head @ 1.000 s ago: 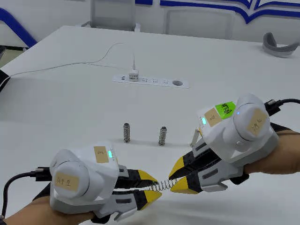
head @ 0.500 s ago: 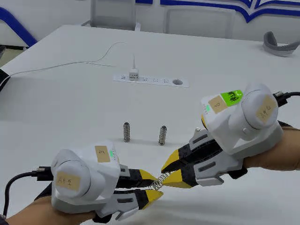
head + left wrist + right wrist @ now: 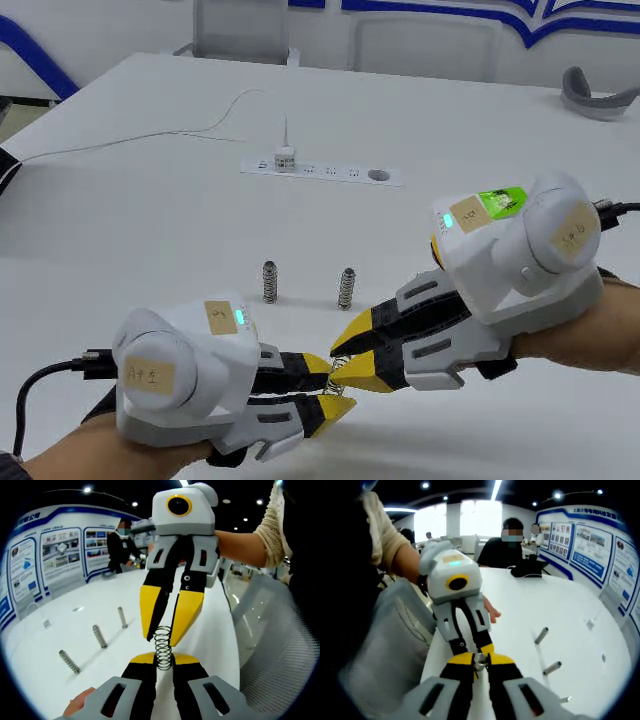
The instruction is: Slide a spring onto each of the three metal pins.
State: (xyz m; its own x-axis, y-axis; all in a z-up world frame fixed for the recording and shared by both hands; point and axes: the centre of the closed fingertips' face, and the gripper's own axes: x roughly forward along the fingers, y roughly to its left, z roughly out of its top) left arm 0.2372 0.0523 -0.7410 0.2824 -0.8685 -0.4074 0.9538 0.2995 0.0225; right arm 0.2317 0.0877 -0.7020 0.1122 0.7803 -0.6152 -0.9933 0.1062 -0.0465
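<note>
A short coil spring (image 3: pixel 162 647) is held between both grippers just above the white table (image 3: pixel 150 220). My left gripper (image 3: pixel 328 388) is shut on its near end. My right gripper (image 3: pixel 343 362) comes in from the right, and its yellow fingers (image 3: pixel 150 607) close around the spring's other end. Two upright pins (image 3: pixel 270 282) (image 3: pixel 347 288) carry springs and stand just beyond the grippers. In the left gripper view a third, bare pin (image 3: pixel 122 617) stands past them. In the head view the right gripper hides it.
A white power strip (image 3: pixel 322 172) with a plugged-in charger and cable lies farther back on the table. A grey headset band (image 3: pixel 596 98) rests at the far right. People sit at the table's far end (image 3: pixel 510 545).
My right gripper has moved left and lower toward the left gripper, so the stretch of spring showing between the two has shrunk. The left gripper has barely moved.
</note>
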